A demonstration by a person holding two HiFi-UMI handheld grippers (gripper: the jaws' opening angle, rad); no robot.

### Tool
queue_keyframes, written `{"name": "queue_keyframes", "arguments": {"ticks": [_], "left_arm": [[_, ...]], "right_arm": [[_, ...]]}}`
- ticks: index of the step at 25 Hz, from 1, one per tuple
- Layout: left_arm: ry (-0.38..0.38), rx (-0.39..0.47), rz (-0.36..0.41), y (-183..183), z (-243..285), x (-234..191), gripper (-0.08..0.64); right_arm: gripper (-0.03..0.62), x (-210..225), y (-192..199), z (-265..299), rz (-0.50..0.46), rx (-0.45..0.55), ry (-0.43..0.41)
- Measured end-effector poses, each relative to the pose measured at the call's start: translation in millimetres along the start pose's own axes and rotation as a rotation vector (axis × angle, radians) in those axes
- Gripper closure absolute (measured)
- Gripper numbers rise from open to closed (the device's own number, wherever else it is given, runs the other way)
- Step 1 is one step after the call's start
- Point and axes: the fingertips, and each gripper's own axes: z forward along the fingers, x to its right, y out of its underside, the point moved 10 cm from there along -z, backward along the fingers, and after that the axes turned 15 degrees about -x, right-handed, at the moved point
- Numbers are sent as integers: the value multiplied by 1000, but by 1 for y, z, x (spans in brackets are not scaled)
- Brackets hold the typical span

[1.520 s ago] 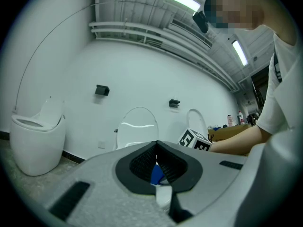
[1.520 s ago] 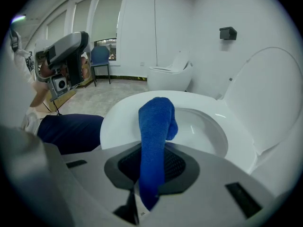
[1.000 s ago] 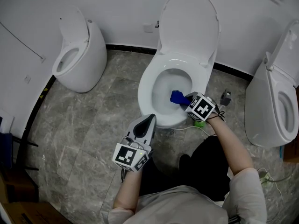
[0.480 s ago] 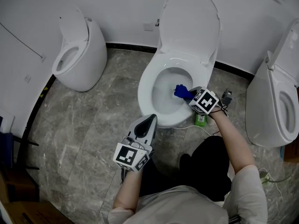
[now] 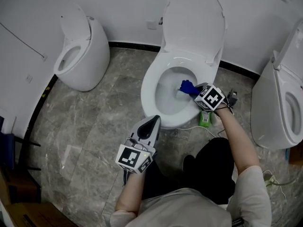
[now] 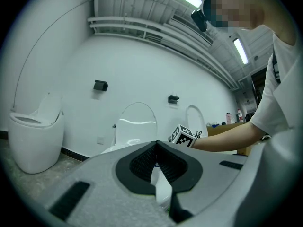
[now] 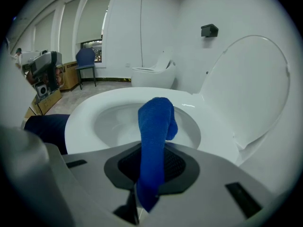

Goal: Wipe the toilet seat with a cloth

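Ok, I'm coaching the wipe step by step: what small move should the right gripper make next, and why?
Probably lower the cloth flat onto the seat and drag it toward the lid: the right gripper is shut on the cloth by the seat's right side, but the cloth's free end pokes over the bowl.

Washroom-like test space, three toilets (image 5: pixel 191 27) along white wall (image 5: pixel 128 8), grey stone floor (image 5: pixel 94 126)

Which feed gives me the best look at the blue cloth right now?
The right gripper view: the blue cloth fills its centre, clamped in the right gripper by the toilet seat. The head view shows only a small blue tip beside that gripper. The left gripper view shows none.
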Motion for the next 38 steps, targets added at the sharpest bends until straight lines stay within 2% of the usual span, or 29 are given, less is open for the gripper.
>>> {"name": "queue_keyframes", "arguments": {"ticks": [14,26,30,38], "left_arm": [[11,-13,11,2,9,4,552],[21,-29,4,8,19,3,552],[20,-30,-2,9,20,2,552],[16,-37,-15,13,24,0,552]], "right_arm": [[538,25,5,0,100,46,-36],[538,46,3,7,122,33,-4],[538,56,2,9,142,20,29],[538,72,1,11,185,17,39]]}}
